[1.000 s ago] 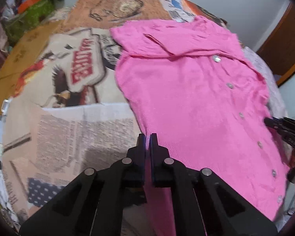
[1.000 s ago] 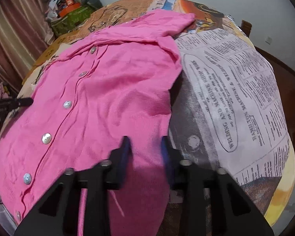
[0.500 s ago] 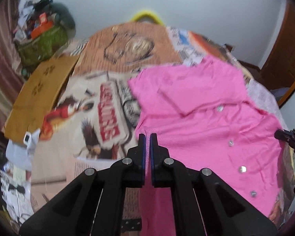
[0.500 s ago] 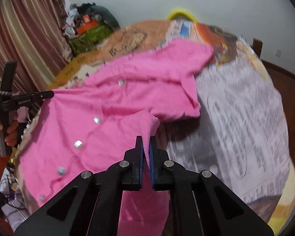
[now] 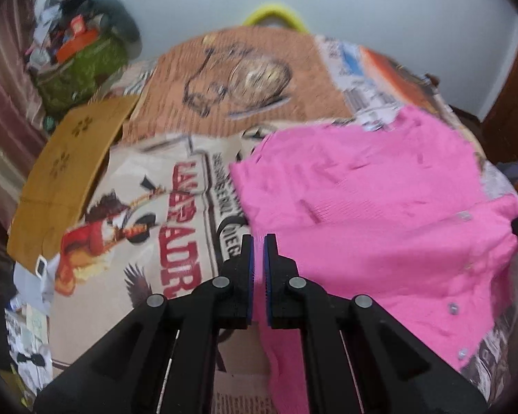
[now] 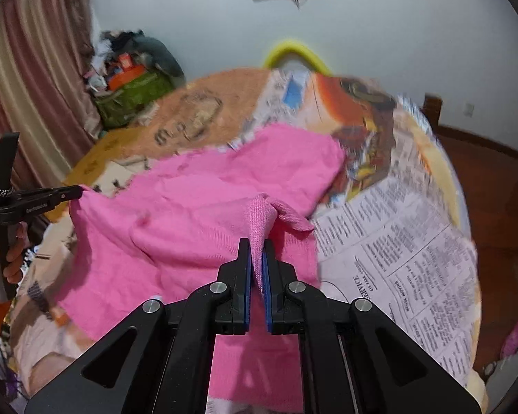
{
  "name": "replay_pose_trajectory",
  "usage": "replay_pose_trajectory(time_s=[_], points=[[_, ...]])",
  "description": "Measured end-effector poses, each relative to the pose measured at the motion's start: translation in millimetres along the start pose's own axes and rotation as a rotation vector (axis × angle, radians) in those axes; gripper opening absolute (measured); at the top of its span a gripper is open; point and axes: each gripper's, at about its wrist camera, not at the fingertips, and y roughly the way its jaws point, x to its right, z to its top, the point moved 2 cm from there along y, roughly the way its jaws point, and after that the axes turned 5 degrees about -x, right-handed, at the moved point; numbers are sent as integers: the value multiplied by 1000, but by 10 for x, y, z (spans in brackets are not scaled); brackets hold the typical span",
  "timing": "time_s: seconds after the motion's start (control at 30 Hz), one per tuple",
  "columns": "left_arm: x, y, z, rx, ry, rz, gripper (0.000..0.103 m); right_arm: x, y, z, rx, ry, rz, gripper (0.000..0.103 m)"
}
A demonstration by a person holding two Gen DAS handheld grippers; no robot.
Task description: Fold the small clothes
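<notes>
Pink knit fills the middle of both views: a small cardigan (image 5: 380, 214) with a row of pale buttons (image 5: 453, 308) lies spread over a bed (image 5: 245, 79) covered in a printed newspaper-pattern sheet. Its near edge is lifted off the sheet at two corners. The left gripper (image 5: 258, 241) has its jaws pressed almost together on a thin fold of the cardigan's hem, which runs up between the blue pads and hangs down below them at the garment's left side. The right gripper (image 6: 258, 245) is likewise clamped on the fabric, a pinched peak of pink cloth standing up out of its jaws at the garment's right side, with the rest of the knit stretching away ahead of it. In the right wrist view the left gripper shows at the left edge, its tip at the cardigan's far corner, held by a hand (image 6: 12, 258). A brown cardboard sheet (image 5: 65, 169) lies beside the bed, and a yellow hoop (image 6: 295, 53) stands at its far end.
</notes>
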Motion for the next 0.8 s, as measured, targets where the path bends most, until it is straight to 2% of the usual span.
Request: replay_pose_trajectory(time_s=[0.07,0.1,0.13,0.17,0.2,0.27,0.6,0.73,0.8], points=[[-71,96,-63,-41,-23,-30,19,40,43,-28,-15,2,-11,7],[-97,107,-103,-48,-32,-40,24,53,45,-45,-24,3,-5,13],[-120,99,-148,-49,-36,-46,37,66,33,-73,-26,9,-6,21],[-126,80,-186,-46,-35,-47,46,81,11,-88,-24,13,-8,24],[-144,32,-260,-41,-28,-52,48,95,-24,-117,-24,16,-8,30],[-138,-43,-370,-42,-16,-64,51,116,-100,-174,-22,12,-12,36],[-157,-139,-1130,-186,-37,-174,51,222,-234,-746,-138,26,-32,37],[-84,-203,-1257,-182,-32,-226,51,207,-187,-897,-169,40,-12,37],[-24,-205,-1274,-180,-25,-227,45,181,-149,-906,-160,39,-8,37]])
